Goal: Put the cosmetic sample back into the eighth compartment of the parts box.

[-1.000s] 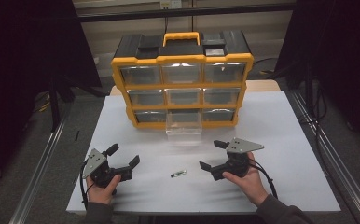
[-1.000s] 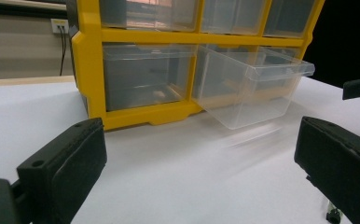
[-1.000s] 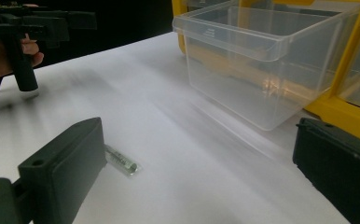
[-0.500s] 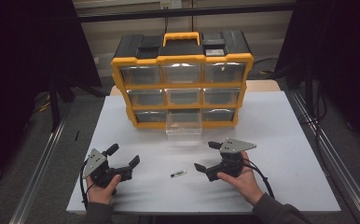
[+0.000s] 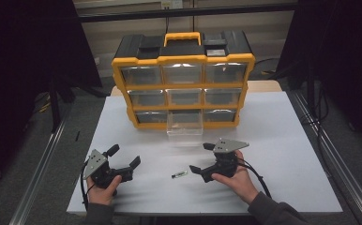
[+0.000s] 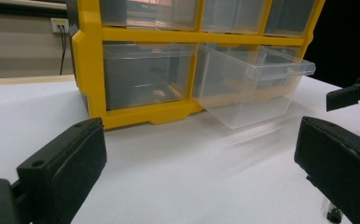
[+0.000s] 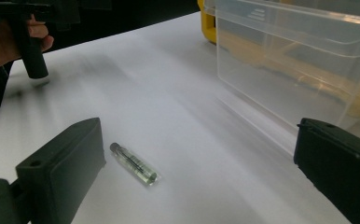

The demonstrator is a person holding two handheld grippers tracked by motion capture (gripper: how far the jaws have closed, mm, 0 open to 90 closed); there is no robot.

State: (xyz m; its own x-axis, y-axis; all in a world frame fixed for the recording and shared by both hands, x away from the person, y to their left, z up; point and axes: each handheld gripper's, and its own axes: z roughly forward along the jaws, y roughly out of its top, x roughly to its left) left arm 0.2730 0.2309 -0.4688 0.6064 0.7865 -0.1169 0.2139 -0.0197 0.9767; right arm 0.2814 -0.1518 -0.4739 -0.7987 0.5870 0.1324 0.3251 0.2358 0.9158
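Small clear vial lies flat on white desk, just beside right gripper, fingers released, nothing held. Left gripper well apart, fingers released. Clear drawer pulled out of yellow organizer.

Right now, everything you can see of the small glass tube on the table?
The small glass tube is a short clear cylinder with a dark cap at one end. It lies flat on the white table, angled, in front of the pulled-out clear drawer. The right hand-held gripper is open beside it, not touching. Contents unclear.
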